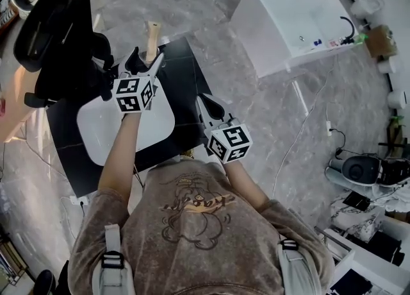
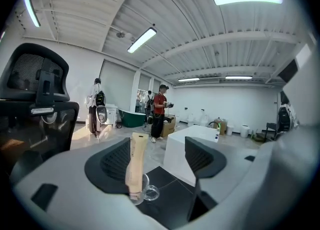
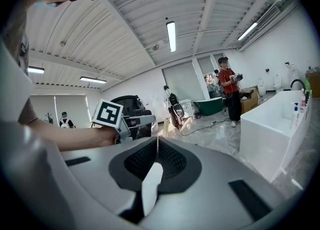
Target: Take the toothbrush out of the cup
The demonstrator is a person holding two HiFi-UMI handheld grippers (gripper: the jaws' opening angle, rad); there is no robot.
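Currently, item one: toothbrush [image 2: 136,161], a flat tan stick, either wood or a card sleeve, you cannot tell which from here; it stands nearly upright in the cup [image 2: 143,192], slightly tilted, most of its length clear above the rim; the cup sits on the black table [image 1: 186,75] near its far edge, beyond the white tray [image 1: 109,134]. Handling, by judgement: light, stiff and narrow, with flat dry faces that should give the pads fair purchase; loose in the cup, so likely to tip or swivel if nudged from one side. Item two: cup, clear and small, with a ring handle; probably light and fragile, liable to slide or topple if the stick drags on its rim. Item three: left gripper [image 2: 157,160], jaws spread wide and holding nothing, the toothbrush between them and close to the left-hand pad; whether it touches that pad cannot be told. Item four: right gripper [image 3: 152,160], jaws pressed together on nothing, nearer your body and apart from the cup. Where to take hold: across the flat faces on the upper half, well above the rim; centre the stick before you close; lift along its own line so that the cup is not dragged.
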